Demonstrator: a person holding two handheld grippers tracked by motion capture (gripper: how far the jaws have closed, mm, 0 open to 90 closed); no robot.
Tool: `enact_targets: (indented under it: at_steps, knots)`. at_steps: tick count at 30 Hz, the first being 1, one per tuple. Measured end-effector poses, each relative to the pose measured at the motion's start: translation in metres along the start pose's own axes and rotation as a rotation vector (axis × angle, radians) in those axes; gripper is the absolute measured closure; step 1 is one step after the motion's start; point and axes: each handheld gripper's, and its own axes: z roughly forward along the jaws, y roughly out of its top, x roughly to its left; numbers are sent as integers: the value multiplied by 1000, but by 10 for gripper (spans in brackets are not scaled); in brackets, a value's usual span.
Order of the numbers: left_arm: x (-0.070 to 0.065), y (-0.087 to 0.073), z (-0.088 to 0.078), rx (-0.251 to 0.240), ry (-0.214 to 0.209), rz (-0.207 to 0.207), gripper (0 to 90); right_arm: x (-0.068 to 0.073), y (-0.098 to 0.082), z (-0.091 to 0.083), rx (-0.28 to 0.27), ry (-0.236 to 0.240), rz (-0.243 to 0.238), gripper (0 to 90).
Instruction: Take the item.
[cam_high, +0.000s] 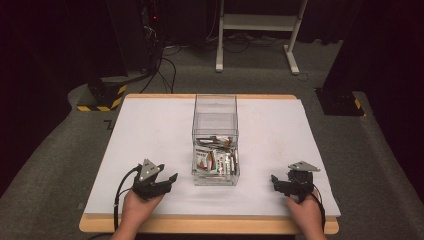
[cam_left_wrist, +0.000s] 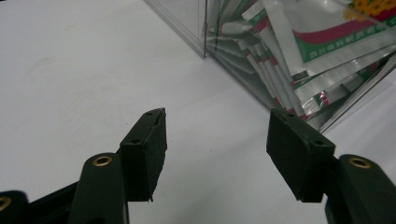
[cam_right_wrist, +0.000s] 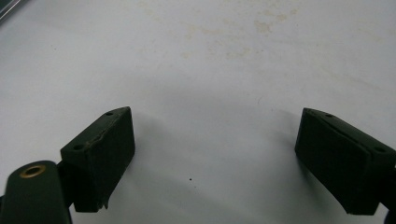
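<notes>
A clear plastic box (cam_high: 215, 117) stands in the middle of the white table (cam_high: 150, 125), with several red, green and white packets (cam_high: 216, 159) piled in its near half. My left gripper (cam_high: 171, 180) rests near the front edge, left of the box, open and empty. In the left gripper view my left gripper (cam_left_wrist: 216, 151) points at the box's near corner (cam_left_wrist: 205, 44), and the packets (cam_left_wrist: 299, 51) show through the wall. My right gripper (cam_high: 274, 181) sits at the front right, apart from the box. In the right gripper view my right gripper (cam_right_wrist: 214, 161) is wide open over bare tabletop.
The white sheet covers a wooden tabletop (cam_high: 210, 226) whose edge shows at the front. Beyond the table are a grey carpeted floor, a white stand (cam_high: 257, 30), cables and black bases with yellow stripes (cam_high: 102, 97).
</notes>
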Motion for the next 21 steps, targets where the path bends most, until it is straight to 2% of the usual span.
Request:
enact_targets:
  at_steps: [7,14,21]
  knots:
    - [-2,11,-3,-36,-16,-27,383,0,0,0,0,1,1,117]
    - [-6,19,-4,-52,-8,-16,383,0,0,0,0,0,0,117]
    - [-11,28,-6,-72,-23,-4,384,0,0,0,0,1,1,117]
